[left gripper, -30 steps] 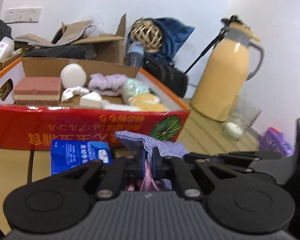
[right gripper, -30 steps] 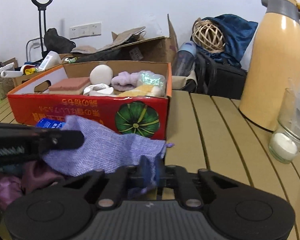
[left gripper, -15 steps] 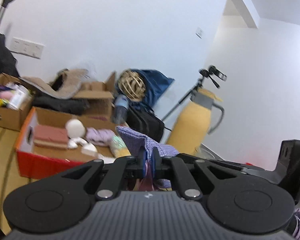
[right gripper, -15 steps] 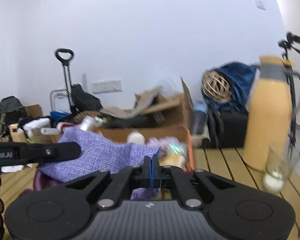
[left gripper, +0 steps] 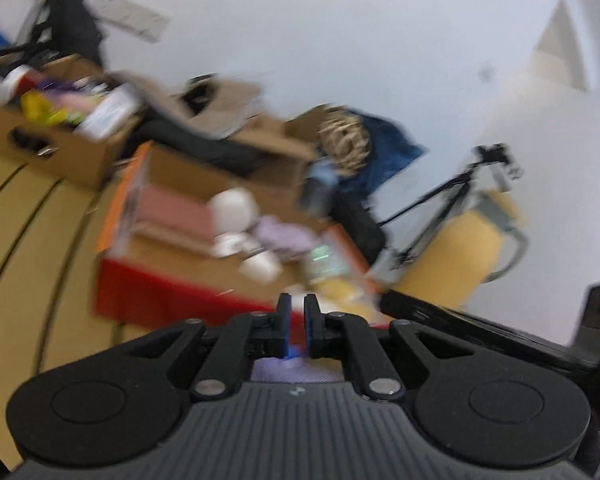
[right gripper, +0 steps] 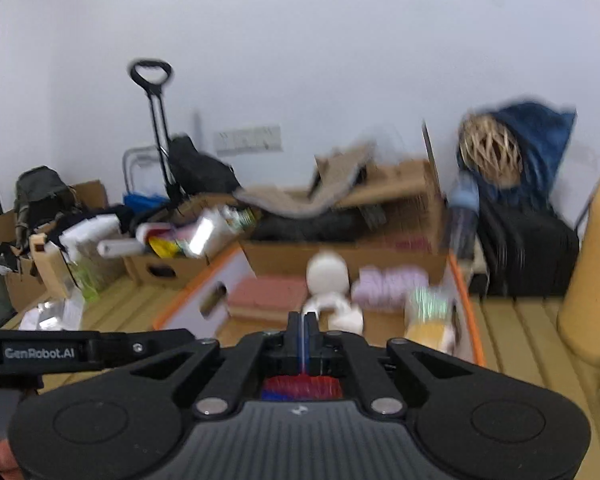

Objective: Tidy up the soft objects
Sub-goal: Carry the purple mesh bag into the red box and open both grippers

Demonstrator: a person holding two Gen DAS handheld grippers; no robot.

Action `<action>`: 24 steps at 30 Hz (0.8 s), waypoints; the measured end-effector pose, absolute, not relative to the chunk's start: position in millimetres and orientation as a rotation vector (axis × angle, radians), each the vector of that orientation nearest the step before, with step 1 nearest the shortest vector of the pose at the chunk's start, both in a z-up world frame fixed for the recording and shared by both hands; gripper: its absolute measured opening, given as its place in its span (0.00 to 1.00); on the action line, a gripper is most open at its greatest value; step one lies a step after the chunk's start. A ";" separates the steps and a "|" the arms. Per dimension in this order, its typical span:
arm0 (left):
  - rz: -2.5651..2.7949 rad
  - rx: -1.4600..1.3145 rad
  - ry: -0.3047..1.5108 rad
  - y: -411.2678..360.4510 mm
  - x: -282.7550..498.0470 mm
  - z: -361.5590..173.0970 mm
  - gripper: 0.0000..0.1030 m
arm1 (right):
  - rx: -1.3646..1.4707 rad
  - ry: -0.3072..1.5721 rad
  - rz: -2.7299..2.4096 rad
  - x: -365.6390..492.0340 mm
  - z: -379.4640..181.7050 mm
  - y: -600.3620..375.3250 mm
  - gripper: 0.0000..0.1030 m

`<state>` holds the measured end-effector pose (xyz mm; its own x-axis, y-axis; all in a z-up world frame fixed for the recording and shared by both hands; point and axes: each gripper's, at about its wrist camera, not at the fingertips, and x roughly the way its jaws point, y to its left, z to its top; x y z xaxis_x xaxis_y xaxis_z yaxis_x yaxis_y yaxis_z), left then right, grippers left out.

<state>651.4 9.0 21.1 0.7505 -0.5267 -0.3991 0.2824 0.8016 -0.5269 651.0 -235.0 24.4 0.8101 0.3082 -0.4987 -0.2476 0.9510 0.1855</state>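
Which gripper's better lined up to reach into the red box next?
Right, likely. The red box sits straight ahead of the right gripper; from the left gripper it's tilted, off left.

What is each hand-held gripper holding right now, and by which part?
Right hand-held gripper: shut, nothing visible between its fingers. Left hand-held gripper: fingers slightly apart; purple cloth shows just beneath them, but whether it is pinched cannot be told.

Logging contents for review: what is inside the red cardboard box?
Inside the red box: a pink sponge, white ball, lavender cloth, white pieces and something yellow. Blur and the gripper hide the front.
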 end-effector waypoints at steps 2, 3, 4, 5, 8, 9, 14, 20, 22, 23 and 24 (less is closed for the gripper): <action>-0.472 -0.488 0.573 19.5 651.1 6.1 0.13 | 0.163 0.571 0.296 646.2 2.7 -241.7 0.13; -0.475 -0.503 0.575 24.4 649.8 2.8 0.30 | 0.192 0.587 0.293 644.3 -6.6 -244.3 0.19; -0.465 -0.508 0.568 28.3 647.2 2.2 0.50 | 0.228 0.607 0.290 641.5 -14.6 -245.3 0.23; -0.424 -0.498 0.551 33.7 641.6 3.8 0.54 | 0.264 0.613 0.294 637.4 -20.6 -245.4 0.31; -0.388 -0.464 0.481 50.6 622.9 5.0 0.71 | 0.351 0.579 0.342 619.1 -22.7 -237.7 0.50; -0.388 -0.475 0.477 56.3 619.8 1.0 0.74 | 0.350 0.549 0.370 613.5 -21.4 -230.9 0.58; -0.369 -0.472 0.610 56.1 630.1 -24.3 0.74 | 0.253 0.563 0.291 616.7 -32.2 -205.8 0.61; -0.383 -0.522 0.671 57.3 636.1 -37.7 0.68 | 0.317 0.598 0.305 626.0 -46.7 -206.9 0.25; -0.382 -0.517 0.688 55.0 637.2 -39.8 0.39 | 0.301 0.605 0.298 627.0 -50.1 -205.0 0.08; -0.392 -0.517 0.700 54.2 638.2 -41.5 0.29 | 0.302 0.605 0.302 626.4 -50.9 -204.7 0.06; -0.405 -0.510 0.709 52.9 638.5 -42.6 0.14 | 0.301 0.599 0.307 625.2 -50.7 -204.1 0.03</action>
<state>638.5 52.9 -42.6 0.6917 -0.5126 -0.5087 0.1786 0.8039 -0.5674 625.2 -204.1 -50.7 0.7837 0.3656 -0.5021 -0.1935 0.9119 0.3620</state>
